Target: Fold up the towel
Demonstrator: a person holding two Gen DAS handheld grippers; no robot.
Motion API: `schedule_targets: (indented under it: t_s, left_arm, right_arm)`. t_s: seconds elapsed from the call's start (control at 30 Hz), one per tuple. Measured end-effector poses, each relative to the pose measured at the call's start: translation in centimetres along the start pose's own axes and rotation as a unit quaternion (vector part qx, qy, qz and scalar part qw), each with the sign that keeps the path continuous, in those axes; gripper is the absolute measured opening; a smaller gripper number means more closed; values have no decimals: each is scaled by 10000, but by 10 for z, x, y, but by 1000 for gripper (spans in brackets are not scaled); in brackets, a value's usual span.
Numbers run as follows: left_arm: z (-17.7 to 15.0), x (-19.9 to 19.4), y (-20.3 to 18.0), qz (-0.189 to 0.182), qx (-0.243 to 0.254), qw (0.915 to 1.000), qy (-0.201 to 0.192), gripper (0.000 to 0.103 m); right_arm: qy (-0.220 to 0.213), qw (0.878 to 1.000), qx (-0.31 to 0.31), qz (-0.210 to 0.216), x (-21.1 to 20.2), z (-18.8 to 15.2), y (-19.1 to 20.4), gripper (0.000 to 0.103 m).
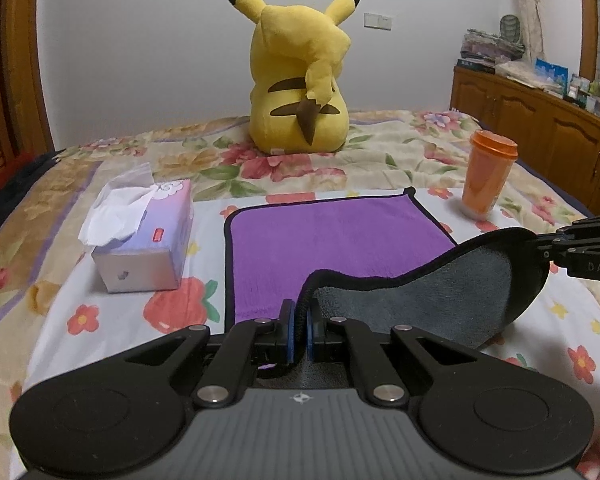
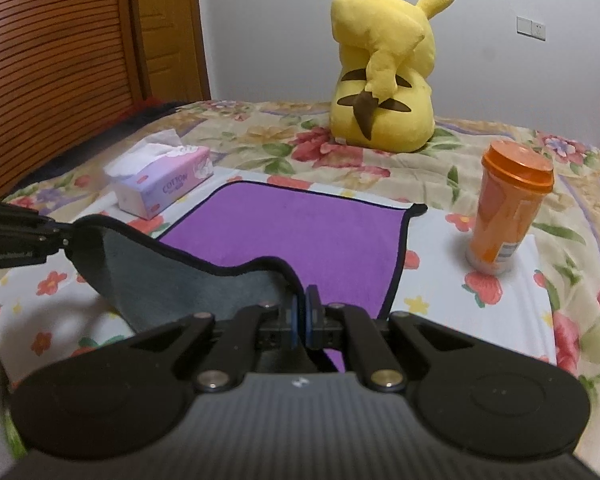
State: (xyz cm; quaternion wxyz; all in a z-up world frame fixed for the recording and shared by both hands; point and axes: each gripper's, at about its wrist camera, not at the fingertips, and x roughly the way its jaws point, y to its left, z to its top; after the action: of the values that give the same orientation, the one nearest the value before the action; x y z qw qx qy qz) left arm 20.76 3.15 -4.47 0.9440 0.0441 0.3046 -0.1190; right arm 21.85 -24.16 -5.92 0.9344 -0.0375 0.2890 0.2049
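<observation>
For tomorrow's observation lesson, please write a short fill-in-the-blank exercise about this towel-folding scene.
1. The towel is purple on top and ____ underneath.
2. Both the left tool and the right tool are shut on the towel's near ____.
3. The orange cup has its lid ____.
4. The yellow plush sits on the ____.

Missing words: grey; edge; on; bed

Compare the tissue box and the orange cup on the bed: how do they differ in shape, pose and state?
The tissue box is a low rectangular pastel carton lying flat; the orange cup is a tall round tumbler standing upright. The tissue box is open with tissue sticking out; the orange cup is closed by a lid. Both rest on the floral bedspread, flanking the towel.
</observation>
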Motion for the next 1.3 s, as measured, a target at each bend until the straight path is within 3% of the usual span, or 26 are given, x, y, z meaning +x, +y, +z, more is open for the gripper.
schedule_targets:
  t_s: [1.3]
  left_arm:
    - [22,64,12,317,294,9990,-77,9]
  right_arm:
    - [32,9983,-582,-14,62,15,-17,4]
